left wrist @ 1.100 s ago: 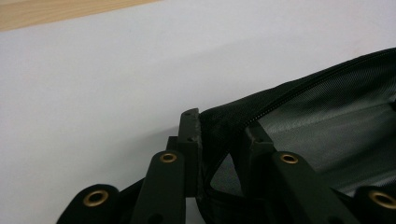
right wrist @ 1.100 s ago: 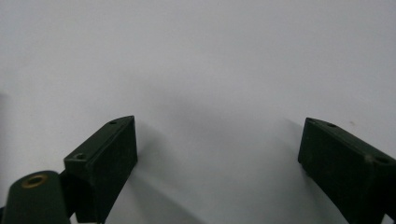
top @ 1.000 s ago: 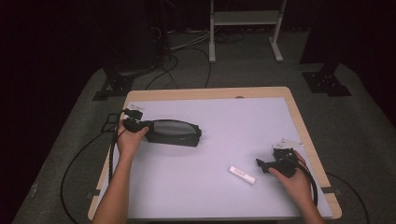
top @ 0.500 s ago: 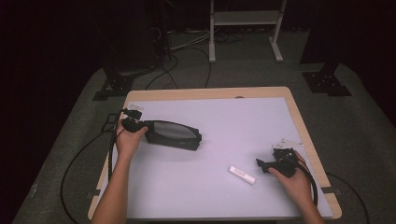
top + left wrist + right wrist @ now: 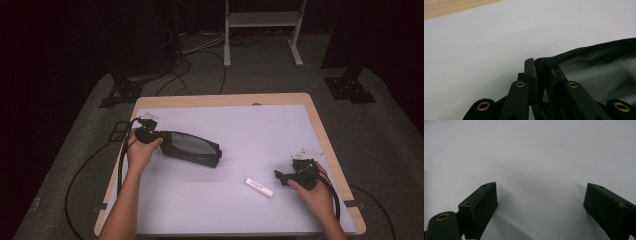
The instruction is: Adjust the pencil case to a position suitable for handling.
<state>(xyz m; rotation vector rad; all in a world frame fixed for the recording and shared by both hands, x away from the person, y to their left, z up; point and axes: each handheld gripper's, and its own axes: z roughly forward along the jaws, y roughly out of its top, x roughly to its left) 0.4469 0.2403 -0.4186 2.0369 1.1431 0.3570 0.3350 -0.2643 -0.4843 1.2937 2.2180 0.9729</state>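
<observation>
Black mesh zip pouch (image 5: 192, 147) near the table's left edge, pinched at its end by left gripper (image 5: 541, 72) fingers, could slip free; right gripper (image 5: 540, 202) gapes wide.

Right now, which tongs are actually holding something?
The left tongs, clamped on the corner of the black pouch. The right tongs sit open over bare table.

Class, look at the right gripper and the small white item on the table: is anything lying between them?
Nothing visible. The right gripper, fingers open, sits just right of the white item, with bare table between them. The black pouch lies farther left.
</observation>
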